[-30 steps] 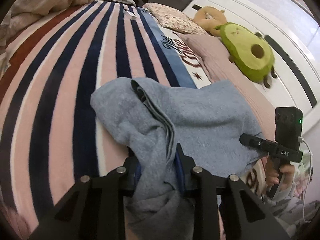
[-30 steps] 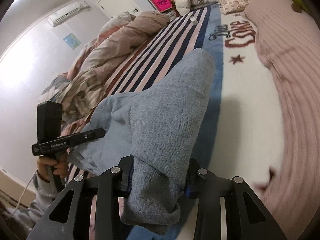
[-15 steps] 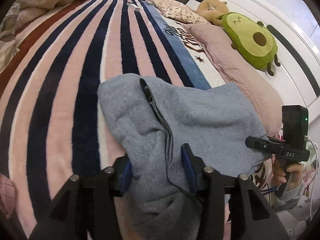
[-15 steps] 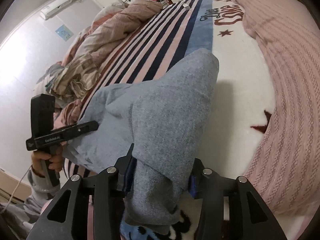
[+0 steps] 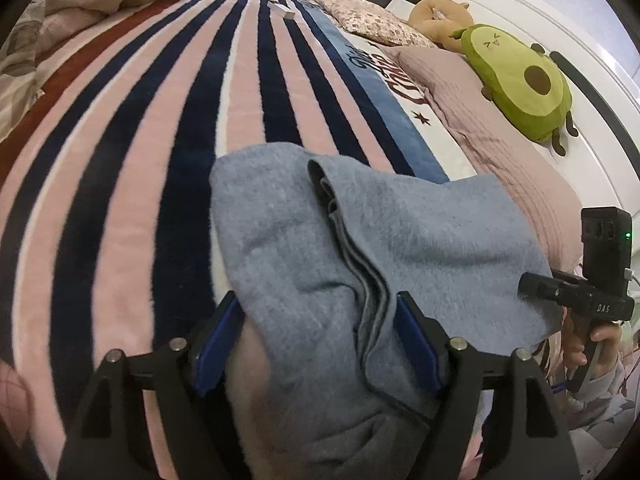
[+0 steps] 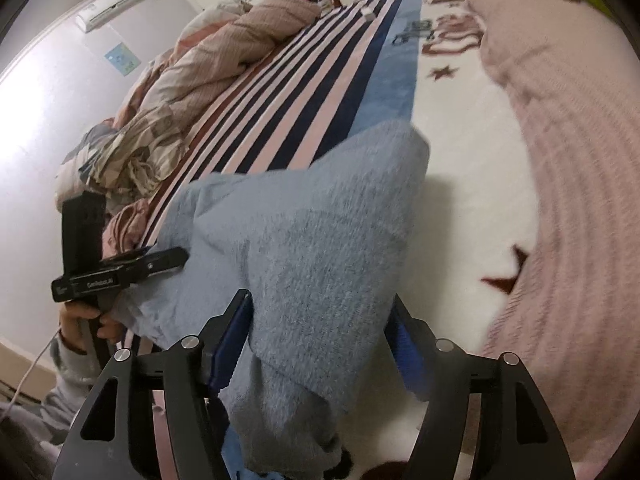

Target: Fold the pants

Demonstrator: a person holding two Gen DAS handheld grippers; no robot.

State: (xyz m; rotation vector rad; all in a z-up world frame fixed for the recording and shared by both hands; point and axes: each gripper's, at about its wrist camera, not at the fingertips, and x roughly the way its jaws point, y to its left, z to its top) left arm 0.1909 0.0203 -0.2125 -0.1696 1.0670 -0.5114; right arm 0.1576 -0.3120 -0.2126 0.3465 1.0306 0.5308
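Note:
The grey-blue pants (image 5: 360, 240) lie bunched on the striped blanket (image 5: 140, 140), folded over with a seam ridge running down the middle. My left gripper (image 5: 320, 340) is open, its blue pads wide apart on either side of the near end of the cloth. My right gripper (image 6: 320, 336) is also open, with the pants (image 6: 320, 220) draped loosely between its fingers. The right gripper also shows at the right of the left wrist view (image 5: 580, 292), and the left gripper at the left of the right wrist view (image 6: 120, 272).
An avocado plush (image 5: 516, 80) and a tan plush (image 5: 436, 8) lie by the white headboard (image 5: 580, 92). A pink knitted cover (image 6: 560, 160) lies on the right. A crumpled duvet (image 6: 192, 80) is piled at the far left of the bed.
Both grippers have opened wide and let go of the pants. The cloth has sunk onto the bed between the fingers.

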